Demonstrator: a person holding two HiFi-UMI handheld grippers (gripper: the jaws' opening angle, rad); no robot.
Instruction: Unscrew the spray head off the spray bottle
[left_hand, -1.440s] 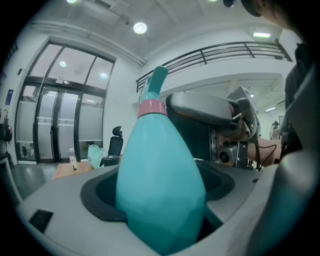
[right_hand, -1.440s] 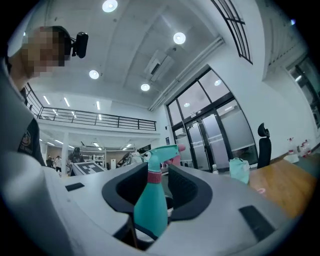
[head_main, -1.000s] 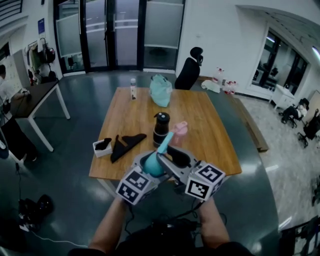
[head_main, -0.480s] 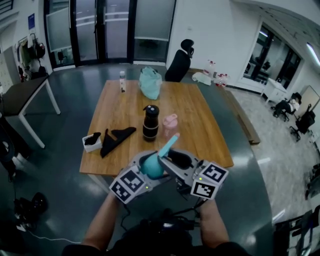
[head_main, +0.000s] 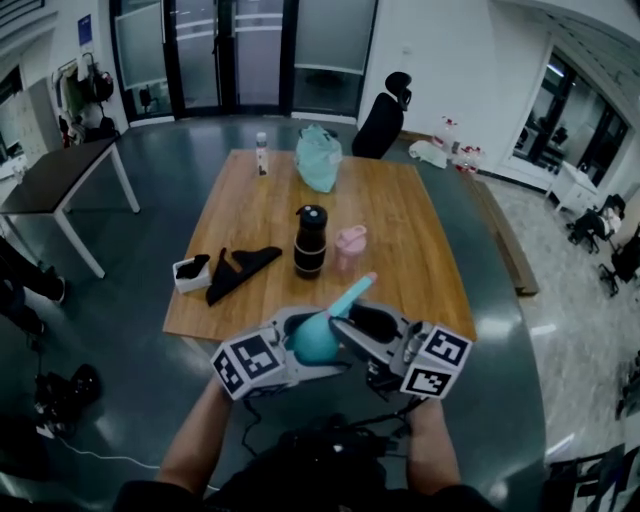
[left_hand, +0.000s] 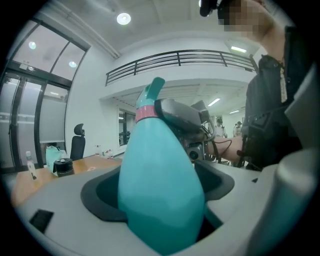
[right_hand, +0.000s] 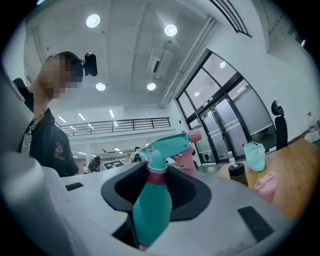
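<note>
Close to the person's chest, the left gripper (head_main: 292, 338) clamps the belly of the teal plastic spray bottle (left_hand: 160, 185). The right gripper (right_hand: 155, 197), its jaws just closing, pinches the pink collar (right_hand: 156, 176) under the teal trigger spray head (right_hand: 169, 144). The grip looks set, so next comes twisting the collar against a steady body. The threads are hidden, so I cannot tell whether it has loosened. The wooden table (head_main: 400, 230) lies beyond.

right gripper (right_hand: 156, 195) newly tighter round spray bottle (head_main: 318, 338)

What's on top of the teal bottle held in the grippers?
On the neck of the bottle sits a pink collar, and above it a teal spray head with a pink nozzle tip. The collar covers the screw thread, so how far it is unscrewed cannot be seen.
</note>
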